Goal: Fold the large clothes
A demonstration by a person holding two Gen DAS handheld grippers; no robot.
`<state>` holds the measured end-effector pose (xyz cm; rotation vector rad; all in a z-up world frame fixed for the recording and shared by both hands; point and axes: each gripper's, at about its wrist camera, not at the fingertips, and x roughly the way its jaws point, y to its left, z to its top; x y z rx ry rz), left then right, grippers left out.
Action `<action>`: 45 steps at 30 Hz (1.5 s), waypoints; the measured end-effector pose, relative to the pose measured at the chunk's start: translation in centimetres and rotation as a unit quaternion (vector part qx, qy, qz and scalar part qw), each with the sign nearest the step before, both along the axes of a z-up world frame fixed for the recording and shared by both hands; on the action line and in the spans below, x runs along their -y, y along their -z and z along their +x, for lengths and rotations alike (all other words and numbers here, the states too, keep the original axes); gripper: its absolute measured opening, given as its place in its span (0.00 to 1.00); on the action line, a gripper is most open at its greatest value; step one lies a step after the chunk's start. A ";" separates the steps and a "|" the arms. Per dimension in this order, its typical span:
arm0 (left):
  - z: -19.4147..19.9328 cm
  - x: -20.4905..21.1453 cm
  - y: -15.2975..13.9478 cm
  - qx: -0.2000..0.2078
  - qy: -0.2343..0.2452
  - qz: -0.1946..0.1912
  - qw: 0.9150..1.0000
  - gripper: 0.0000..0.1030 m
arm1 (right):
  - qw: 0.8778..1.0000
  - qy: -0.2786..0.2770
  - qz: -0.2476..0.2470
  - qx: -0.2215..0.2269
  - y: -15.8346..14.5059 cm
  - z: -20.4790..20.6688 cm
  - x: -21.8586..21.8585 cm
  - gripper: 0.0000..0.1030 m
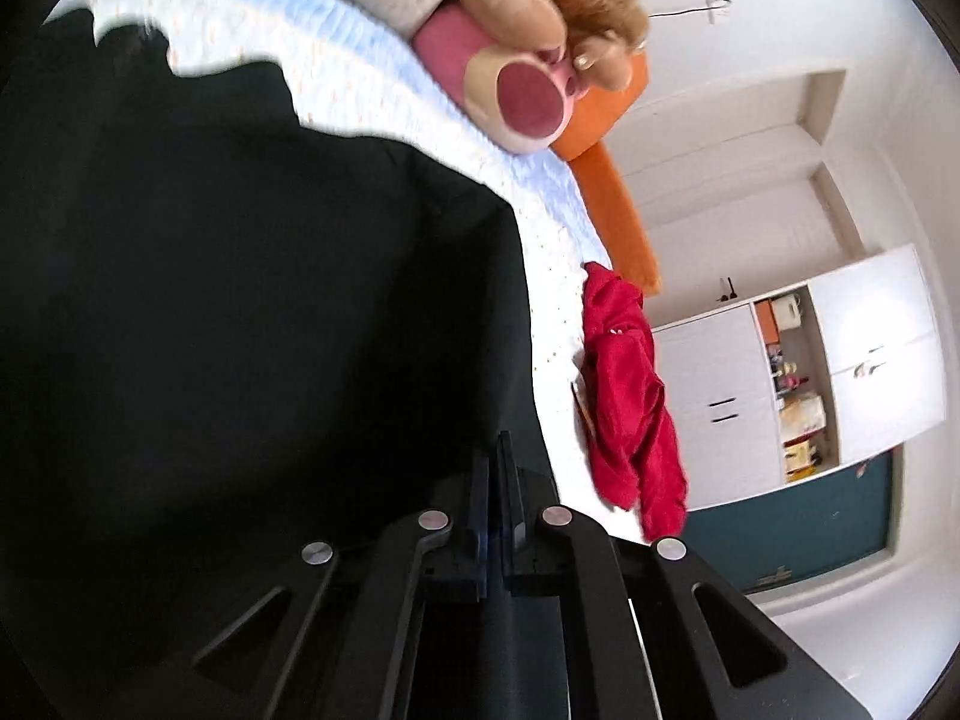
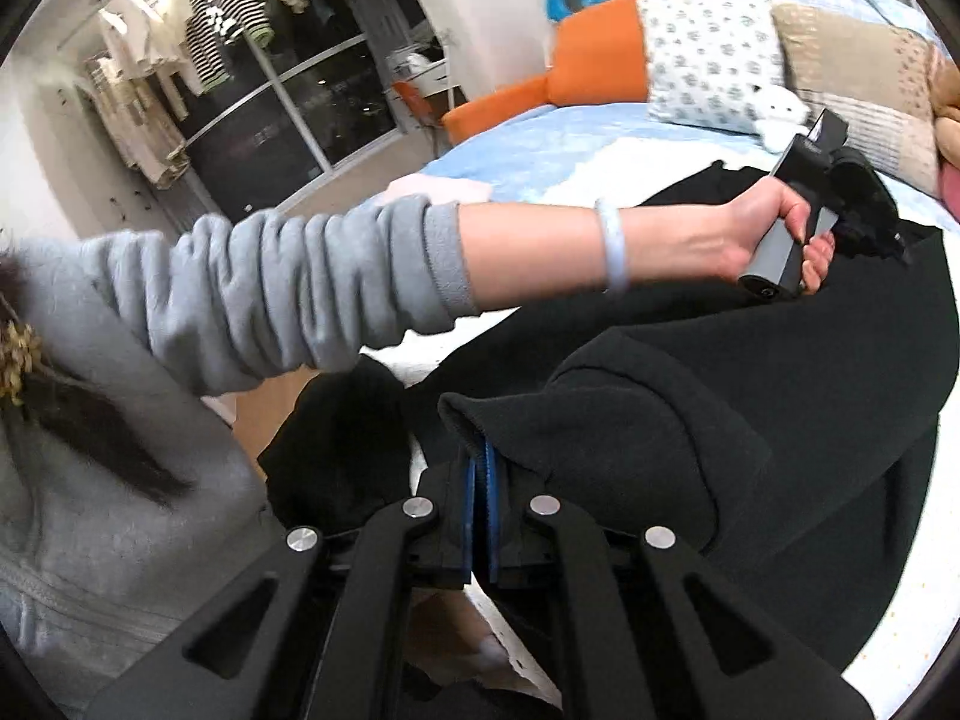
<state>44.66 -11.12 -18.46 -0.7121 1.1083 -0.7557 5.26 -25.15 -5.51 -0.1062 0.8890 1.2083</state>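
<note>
A large black garment (image 1: 240,300) lies spread over the light blue bed (image 1: 384,102). My left gripper (image 1: 497,480) is shut on an edge of the black garment and holds it up close to the lens. In the right wrist view the black garment (image 2: 780,390) is bunched in folds. My right gripper (image 2: 482,468) is shut on a thick fold of it. The person's left hand holds the left gripper (image 2: 864,210) farther up the garment near the pillows.
A red garment (image 1: 624,396) lies crumpled at the bed's edge. A plush toy (image 1: 540,42) and pillows (image 2: 714,60) sit at the head. An orange bed frame (image 2: 588,54), white cabinets (image 1: 780,384), hanging clothes (image 2: 198,18) and a glass door stand around.
</note>
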 end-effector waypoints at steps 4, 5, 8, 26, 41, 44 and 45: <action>-0.3 -2.0 0.9 -0.013 -0.014 0.042 0.999 0.08 | 1.000 0.007 -0.024 -0.003 2.6 0.3 -1.2 0.06; -0.3 -2.6 1.7 -0.023 -0.022 0.052 0.998 0.08 | 0.999 0.017 -0.038 0.002 3.3 0.5 -1.3 0.06; -0.3 -3.6 3.7 -0.048 -0.031 0.075 0.996 0.08 | 0.998 0.031 -0.044 -0.016 4.3 1.2 -0.8 0.50; 1.2 0.7 3.2 -0.028 0.010 0.064 0.998 0.78 | 0.914 0.307 -0.187 0.186 9.1 19.2 11.9 0.71; 2.3 -1.2 4.0 -0.019 0.003 0.061 0.998 0.60 | 0.878 0.345 -0.263 0.201 13.9 28.4 9.2 0.16; 2.5 -1.6 4.7 -0.030 -0.003 0.076 0.997 0.23 | 0.886 0.379 -0.210 0.167 12.6 28.5 12.1 0.18; 2.7 -1.9 5.1 -0.042 -0.004 0.070 0.997 0.12 | 0.889 0.381 -0.198 0.159 12.3 28.5 12.8 0.18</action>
